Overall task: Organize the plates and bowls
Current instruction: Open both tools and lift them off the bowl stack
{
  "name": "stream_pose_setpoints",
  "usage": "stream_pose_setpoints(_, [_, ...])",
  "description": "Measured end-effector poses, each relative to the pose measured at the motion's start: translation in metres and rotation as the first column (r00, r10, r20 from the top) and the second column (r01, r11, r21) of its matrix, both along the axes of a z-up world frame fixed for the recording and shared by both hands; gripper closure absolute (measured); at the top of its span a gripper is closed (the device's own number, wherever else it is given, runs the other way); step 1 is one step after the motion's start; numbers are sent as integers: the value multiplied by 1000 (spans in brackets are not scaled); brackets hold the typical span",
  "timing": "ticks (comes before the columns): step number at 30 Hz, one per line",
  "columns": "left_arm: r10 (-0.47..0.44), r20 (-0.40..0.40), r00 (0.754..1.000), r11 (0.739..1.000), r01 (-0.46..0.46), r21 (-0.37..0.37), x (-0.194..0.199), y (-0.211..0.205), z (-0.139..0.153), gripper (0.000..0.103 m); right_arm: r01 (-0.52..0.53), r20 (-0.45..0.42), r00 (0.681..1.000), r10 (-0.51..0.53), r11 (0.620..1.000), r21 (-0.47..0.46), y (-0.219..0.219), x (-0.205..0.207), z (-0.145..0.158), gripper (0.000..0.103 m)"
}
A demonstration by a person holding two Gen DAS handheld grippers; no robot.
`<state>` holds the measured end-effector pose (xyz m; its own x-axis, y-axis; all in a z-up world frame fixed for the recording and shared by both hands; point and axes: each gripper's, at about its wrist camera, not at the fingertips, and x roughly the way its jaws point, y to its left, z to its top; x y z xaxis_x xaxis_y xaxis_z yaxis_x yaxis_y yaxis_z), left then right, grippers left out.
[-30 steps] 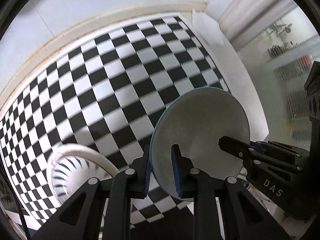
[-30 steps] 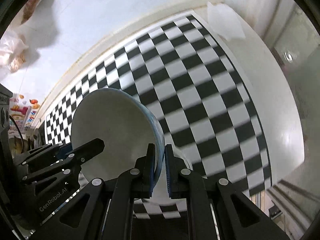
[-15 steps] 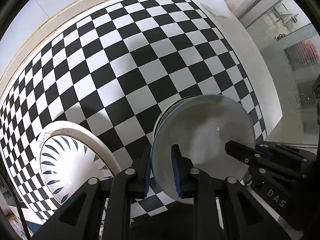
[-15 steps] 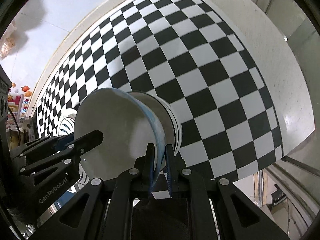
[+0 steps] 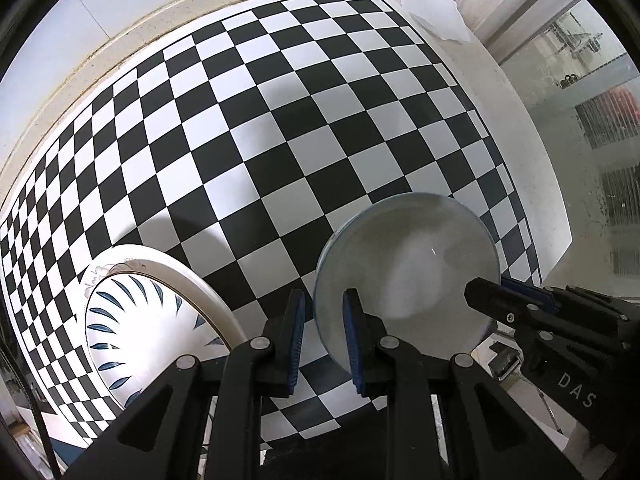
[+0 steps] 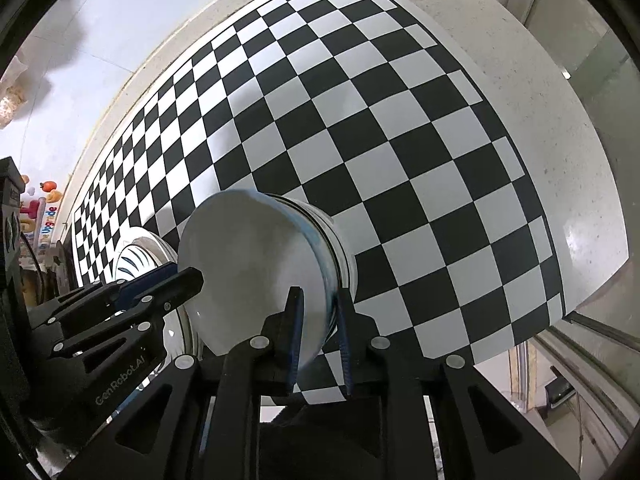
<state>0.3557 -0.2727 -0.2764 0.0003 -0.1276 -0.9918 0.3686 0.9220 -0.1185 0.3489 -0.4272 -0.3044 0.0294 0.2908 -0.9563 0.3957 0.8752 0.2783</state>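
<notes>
**Bowl lowered onto the stack, right jaws beginning to let go**

Bowl (image 5: 406, 270) placement was nearly finished. Compared with a second earlier, when the pale bowl was carried tilted above the checkered tabletop (image 5: 280, 128), it had been brought down and nested on a stack of white bowls (image 6: 340, 248), visible beneath it in the right wrist view. The left gripper (image 5: 322, 336) was kept clamped on the bowl's near rim at the lower centre of its frame. The right gripper (image 6: 318, 340) straddled the opposite rim, but its jaws were opening, and a gap already appeared at the outer pad. A blue-patterned plate (image 5: 148, 332) lay at the lower left, apart from the stack. Stacking of this bowl was judged almost complete; the left grip remained to be released.
</notes>
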Motion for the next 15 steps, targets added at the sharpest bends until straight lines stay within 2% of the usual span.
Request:
stream_pose_setpoints(7, [1, 55, 998, 1000, -1, -9, -14, 6, 21, 86, -34, 23, 999, 35, 998, -52, 6, -4, 13, 85])
stream_pose_setpoints(15, [17, 165, 986, 999, -8, -50, -55, 29, 72, 85, -93, 111, 988, 110, 984, -149, 29, -34, 65, 85])
